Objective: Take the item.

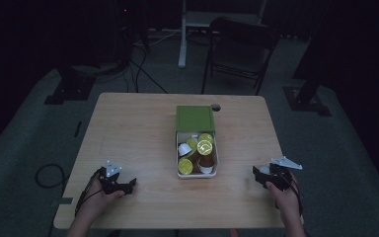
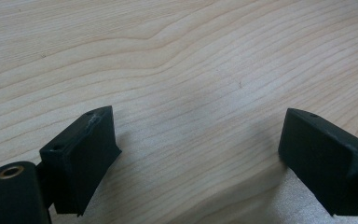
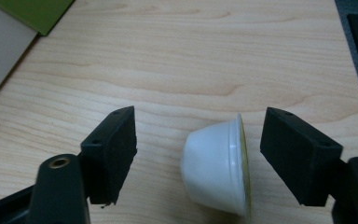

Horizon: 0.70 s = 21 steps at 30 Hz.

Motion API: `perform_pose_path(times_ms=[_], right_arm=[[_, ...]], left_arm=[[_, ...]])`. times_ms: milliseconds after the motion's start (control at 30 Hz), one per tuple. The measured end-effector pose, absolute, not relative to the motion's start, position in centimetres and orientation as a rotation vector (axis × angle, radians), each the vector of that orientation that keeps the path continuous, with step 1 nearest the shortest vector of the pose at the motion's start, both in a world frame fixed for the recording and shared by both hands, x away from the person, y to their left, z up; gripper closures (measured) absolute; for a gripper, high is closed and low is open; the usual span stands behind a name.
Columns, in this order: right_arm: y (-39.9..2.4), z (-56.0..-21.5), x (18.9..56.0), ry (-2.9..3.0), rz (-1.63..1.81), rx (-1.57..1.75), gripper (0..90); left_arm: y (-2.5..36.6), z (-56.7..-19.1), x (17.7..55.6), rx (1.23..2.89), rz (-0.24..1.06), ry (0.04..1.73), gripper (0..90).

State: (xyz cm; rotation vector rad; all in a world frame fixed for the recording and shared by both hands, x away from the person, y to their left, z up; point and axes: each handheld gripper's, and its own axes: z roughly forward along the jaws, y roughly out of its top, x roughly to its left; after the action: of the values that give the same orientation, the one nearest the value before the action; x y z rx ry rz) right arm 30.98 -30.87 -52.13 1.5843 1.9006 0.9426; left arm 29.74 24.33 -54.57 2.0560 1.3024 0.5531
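While right gripper [image 3: 198, 158] hangs low over table [image 1: 128, 128] near its right edge, jaws stand apart around white capsule [image 3: 216, 170] lying on its side, pads clear of it. Capsule sits on wood, well apart from open box [image 1: 196, 170] of capsules at table centre. To finish release well: lift straight, avoid nudging rim, since capsule could roll toward the edge. Left gripper [image 2: 196, 158] rests at front left, jaws wide, nothing between. Open wood lies between grippers and box.
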Motion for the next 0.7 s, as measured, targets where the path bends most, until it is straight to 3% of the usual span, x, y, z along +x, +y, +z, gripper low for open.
perform_pose_path(times_ms=[433,700], right_arm=[[-30.3,-49.9,30.6,1.91,1.064,1.534,14.3],[-28.9,-49.3,30.5,1.983,1.132,1.456,13.5]], left_arm=[[24.3,-54.6,29.7,2.056,0.553,1.303,11.9],[24.3,-54.6,29.7,2.056,0.553,1.303,11.9]])
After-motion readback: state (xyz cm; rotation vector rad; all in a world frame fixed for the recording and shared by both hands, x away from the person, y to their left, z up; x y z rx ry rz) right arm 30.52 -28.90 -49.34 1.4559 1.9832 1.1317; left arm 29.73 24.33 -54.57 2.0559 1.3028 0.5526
